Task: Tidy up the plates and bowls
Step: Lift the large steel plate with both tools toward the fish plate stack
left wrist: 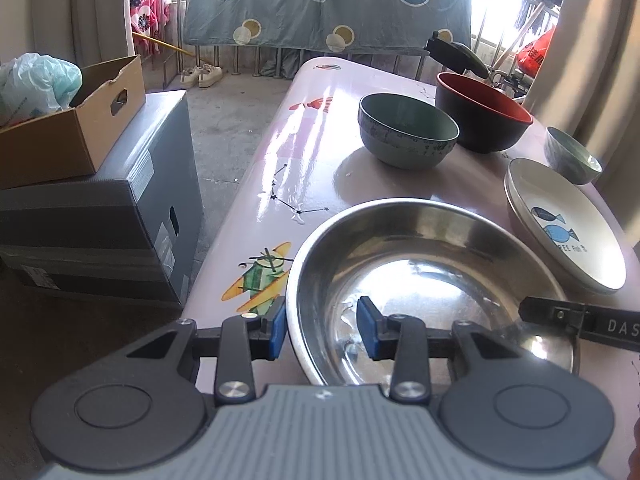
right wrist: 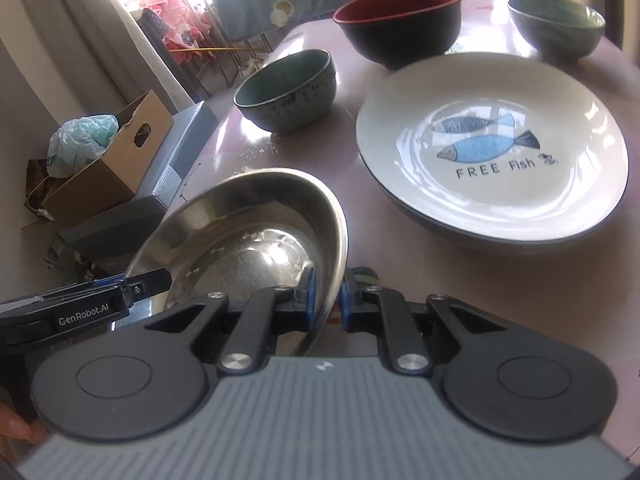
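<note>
we see the left gripper (left wrist: 322, 326) straddling the near-left rim of the steel bowl (left wrist: 424, 272), one blue pad outside the wall and one inside, with a gap still showing between the inner pad and the metal, so its fingers are spread rather than clamped. the right gripper (right wrist: 327, 296) has its two blue pads pressed on either side of the same bowl's right rim (right wrist: 256, 224), pinching the thin wall. the steel bowl sits tilted at the near edge of the pink table (left wrist: 304, 152), by its left side. just beside it, toward the right edge, lies the white fish plate (right wrist: 492, 144). further back stand a green bowl (left wrist: 408, 136) and, touching or nearly touching it, a black bowl with a red inside (left wrist: 484, 112); a smaller green bowl (right wrist: 556, 24) sits near the far right corner. off the left edge, a cardboard box (left wrist: 72, 128) rests on a grey crate (left wrist: 120, 220).
</note>
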The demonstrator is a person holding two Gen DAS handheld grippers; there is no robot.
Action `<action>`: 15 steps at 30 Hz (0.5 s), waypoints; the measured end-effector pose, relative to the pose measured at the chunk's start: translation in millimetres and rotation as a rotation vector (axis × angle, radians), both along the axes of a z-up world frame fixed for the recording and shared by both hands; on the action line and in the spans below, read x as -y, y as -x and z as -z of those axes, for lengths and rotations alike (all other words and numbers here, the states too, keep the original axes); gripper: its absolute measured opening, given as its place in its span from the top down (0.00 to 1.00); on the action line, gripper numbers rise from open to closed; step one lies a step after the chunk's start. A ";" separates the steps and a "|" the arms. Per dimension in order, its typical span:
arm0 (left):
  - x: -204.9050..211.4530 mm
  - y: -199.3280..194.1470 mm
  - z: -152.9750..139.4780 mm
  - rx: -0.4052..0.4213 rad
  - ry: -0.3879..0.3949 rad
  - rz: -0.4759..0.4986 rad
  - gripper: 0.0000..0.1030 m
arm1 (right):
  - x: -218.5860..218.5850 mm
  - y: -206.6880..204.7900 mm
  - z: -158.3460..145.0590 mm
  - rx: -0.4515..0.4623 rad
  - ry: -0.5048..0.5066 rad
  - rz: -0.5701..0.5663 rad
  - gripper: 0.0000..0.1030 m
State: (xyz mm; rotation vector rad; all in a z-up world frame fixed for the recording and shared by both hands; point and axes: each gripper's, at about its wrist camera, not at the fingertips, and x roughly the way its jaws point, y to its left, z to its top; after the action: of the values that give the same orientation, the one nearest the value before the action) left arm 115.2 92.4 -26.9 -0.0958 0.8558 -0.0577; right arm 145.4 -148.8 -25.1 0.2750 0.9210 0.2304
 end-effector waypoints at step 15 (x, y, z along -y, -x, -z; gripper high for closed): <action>21.0 -6.8 -44.6 0.116 -0.033 0.072 0.63 | 13.8 7.0 -31.6 0.095 -0.035 0.016 0.89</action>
State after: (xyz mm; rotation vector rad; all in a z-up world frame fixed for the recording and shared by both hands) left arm 122.0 71.5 17.7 -0.0303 0.7438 -0.1151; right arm 138.4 -162.5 6.5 0.3012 0.8210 0.2429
